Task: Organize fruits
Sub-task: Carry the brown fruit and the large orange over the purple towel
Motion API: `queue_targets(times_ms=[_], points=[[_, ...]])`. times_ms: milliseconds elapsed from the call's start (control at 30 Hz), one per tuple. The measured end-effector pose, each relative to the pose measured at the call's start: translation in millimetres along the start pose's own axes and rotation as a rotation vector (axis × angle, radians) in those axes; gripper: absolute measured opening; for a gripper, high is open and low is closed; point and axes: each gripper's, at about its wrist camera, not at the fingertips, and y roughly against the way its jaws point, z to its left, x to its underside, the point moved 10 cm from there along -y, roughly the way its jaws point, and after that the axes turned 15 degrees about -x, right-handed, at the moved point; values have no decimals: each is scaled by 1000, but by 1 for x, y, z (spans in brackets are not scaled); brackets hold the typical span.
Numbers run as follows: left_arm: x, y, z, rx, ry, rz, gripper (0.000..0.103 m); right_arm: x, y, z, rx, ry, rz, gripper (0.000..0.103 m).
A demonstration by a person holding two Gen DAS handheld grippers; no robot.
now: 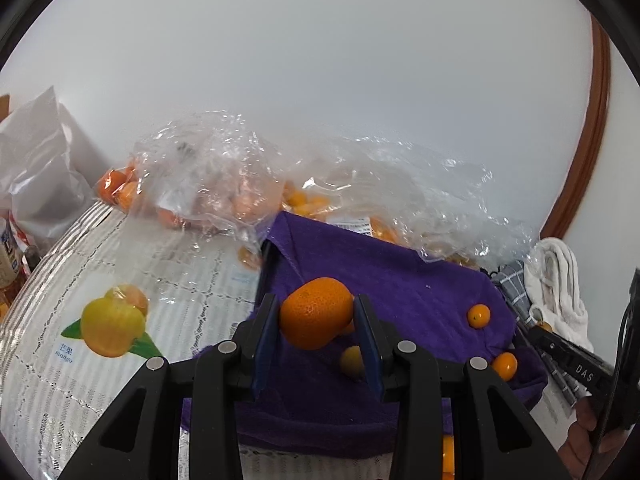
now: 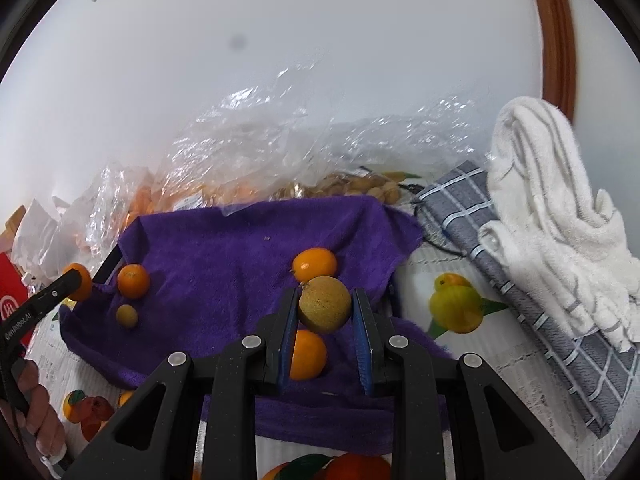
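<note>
Tangerine [image 1: 316,312], glossy orange, in left claw [image 1: 316,320]; tan longan [image 2: 325,309] in right claw [image 2: 325,316].

We hold our left claw [image 1: 316,320] level, its 2 blue-padded fingers [image 1: 265,344] pressed against a fruit on either side, clamped and raised. Our right claw [image 2: 325,312] is posed the same way, both pads [image 2: 362,340] closed tight on what it carries. From the right camera, our left hand [image 2: 38,412] shows at the lower left, fingers wrapped around its handle. From the left camera, our right hand [image 1: 592,432] grips likewise.
</note>
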Motion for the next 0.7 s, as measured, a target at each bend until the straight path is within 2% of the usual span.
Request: queue_targets(times_ms=[67,167,267,400,500,700], points=[[-1,-1,4,11,21,8,36,-1,2,-5,24,8,-9,26],[-1,-3,5,44,50,31,36,1,-1,-7,11,-11,2,26],[3,-3,-1,52,36,44,36,4,-4,-7,11,-4,13,26],[10,-4,-8,28,2,44,36,9,-10,-10,5,-19,33,26],[17,-7,-11,-30,-33,47,36,11,-14,-16,10,-37,43,26],[24,-10,-18,-28,-66,69,36,15,-19,-19,8,-52,60,26]])
